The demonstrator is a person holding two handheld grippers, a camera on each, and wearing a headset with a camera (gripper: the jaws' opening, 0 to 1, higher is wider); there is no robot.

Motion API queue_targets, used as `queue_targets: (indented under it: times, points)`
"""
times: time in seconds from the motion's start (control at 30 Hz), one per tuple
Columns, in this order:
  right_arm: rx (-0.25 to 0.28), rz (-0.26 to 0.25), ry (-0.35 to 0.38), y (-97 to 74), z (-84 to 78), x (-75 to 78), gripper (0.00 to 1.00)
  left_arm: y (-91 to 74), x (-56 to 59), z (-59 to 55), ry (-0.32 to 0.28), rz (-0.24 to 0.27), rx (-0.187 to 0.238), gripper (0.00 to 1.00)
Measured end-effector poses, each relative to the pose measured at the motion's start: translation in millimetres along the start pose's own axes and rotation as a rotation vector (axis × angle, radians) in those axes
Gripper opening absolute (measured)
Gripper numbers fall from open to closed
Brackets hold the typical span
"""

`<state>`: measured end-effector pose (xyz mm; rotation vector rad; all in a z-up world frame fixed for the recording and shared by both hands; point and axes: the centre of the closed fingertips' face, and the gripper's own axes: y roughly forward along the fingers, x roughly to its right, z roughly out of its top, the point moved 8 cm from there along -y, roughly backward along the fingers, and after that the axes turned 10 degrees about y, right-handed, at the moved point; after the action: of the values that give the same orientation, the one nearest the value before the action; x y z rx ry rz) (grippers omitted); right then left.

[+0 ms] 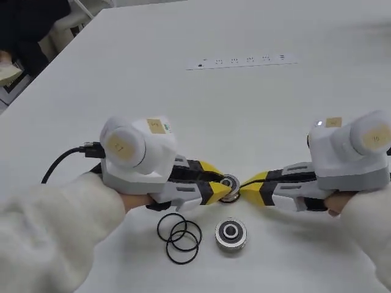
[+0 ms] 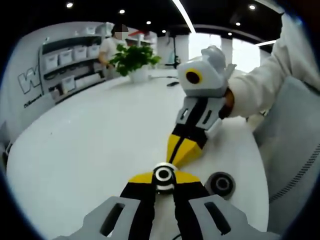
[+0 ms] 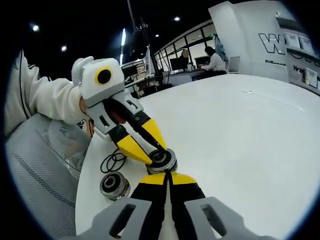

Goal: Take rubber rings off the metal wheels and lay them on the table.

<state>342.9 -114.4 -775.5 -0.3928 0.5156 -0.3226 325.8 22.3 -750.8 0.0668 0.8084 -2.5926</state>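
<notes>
Now, the white worktop (image 1: 256, 110) spreads wide around the job, and everything that counts sits close to the held wheel (image 1: 230, 185), low over the worktop; I cannot tell whether it touches. Your left gripper (image 1: 218, 187) comes at the held wheel from its left, fingers narrowed onto it and clamping it. Your right gripper (image 1: 246, 182) meets the held wheel from the opposite side, fingers pressed together with their tips at the rim; whether a ring is pinched between them is too small to tell. A spare wheel (image 1: 231, 234) lies flat just on your side of the held wheel, apart from it. Three loose rubber rings (image 1: 179, 235) lie overlapping on your side of the held wheel and to its left. The held wheel looks like stiff, smooth metal, probably heavy for its size and apt to slip, so clamp it across its flat faces and leave the rim free. A ring should be thin, soft and springy: nip it at one spot on the rim and peel it over the edge, expecting it to snap back. The left gripper view gives you the held wheel's hub face-on between the yellow tips. The right gripper view gives its edge instead, where a ring would sit. The head view lets you count the rings.
</notes>
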Motion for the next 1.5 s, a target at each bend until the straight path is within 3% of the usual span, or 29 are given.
queue_targets:
  times: [0.1, 0.43, 0.53, 0.87, 1.07, 1.5]
  points:
    - [0.015, 0.003, 0.046, -0.8, -0.5, -0.1, 0.0, -0.1, 0.7, 0.4, 0.012, 0.0, -0.002, 0.14]
    - [0.093, 0.09, 0.351, -4.8, -5.6, 0.7, 0.0, -1.6, 2.6, -0.2, 0.023, 0.004, 0.0, 0.13]
    - [0.082, 0.078, 0.32, -5.4, -4.8, -0.5, 0.0, -1.7, 2.5, -0.2, 0.026, 0.003, -0.001, 0.13]
    - [0.09, 0.086, 0.444, -5.6, -4.2, -1.4, 0.0, -2.6, 2.6, -0.1, 0.056, 0.012, -0.015, 0.13]
    - [0.133, 0.114, 0.502, -8.1, -0.2, -2.8, 0.0, -2.5, 2.0, -0.5, 0.061, 0.012, -0.017, 0.13]
    - [0.151, 0.128, 0.512, -6.3, 2.5, -6.4, 0.0, -3.2, 3.3, 0.6, 0.063, 0.015, -0.022, 0.13]
